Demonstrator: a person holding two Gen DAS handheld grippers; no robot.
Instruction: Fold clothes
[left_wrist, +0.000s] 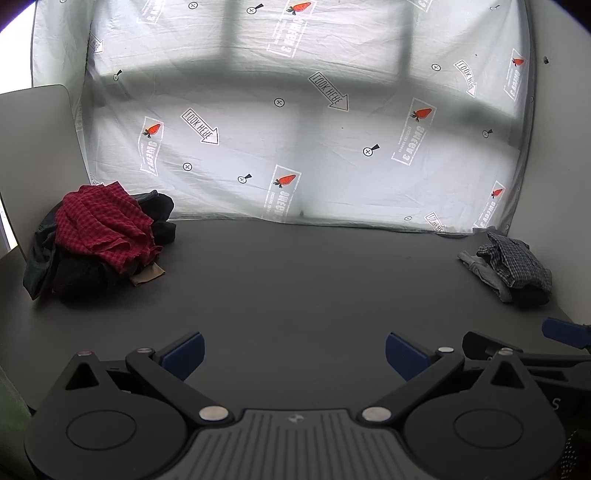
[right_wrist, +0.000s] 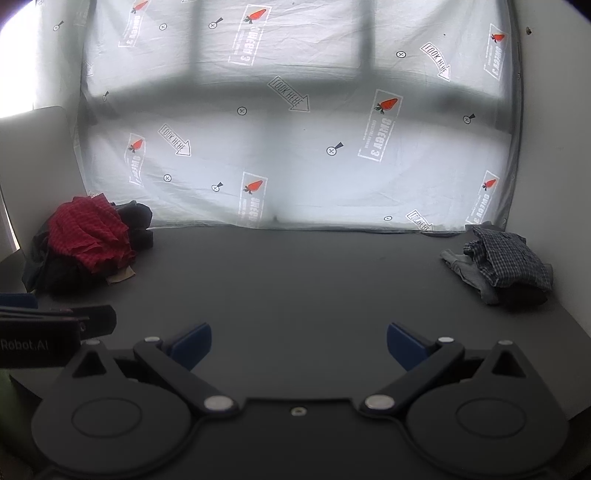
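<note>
A heap of crumpled clothes, a red checked shirt (left_wrist: 105, 225) on top of dark garments, lies at the far left of the dark table (left_wrist: 295, 280); it also shows in the right wrist view (right_wrist: 88, 236). A smaller pile with a dark plaid shirt (left_wrist: 513, 262) over grey cloth lies at the far right, also in the right wrist view (right_wrist: 506, 258). My left gripper (left_wrist: 294, 354) is open and empty above the near table edge. My right gripper (right_wrist: 299, 349) is open and empty beside it, well short of both piles.
A white printed sheet (left_wrist: 295, 129) hangs behind the table as a backdrop. A grey chair back (left_wrist: 33, 140) stands at the far left. The right gripper's side shows at the right edge of the left wrist view (left_wrist: 546, 343), the left gripper's body in the right wrist view (right_wrist: 44, 332).
</note>
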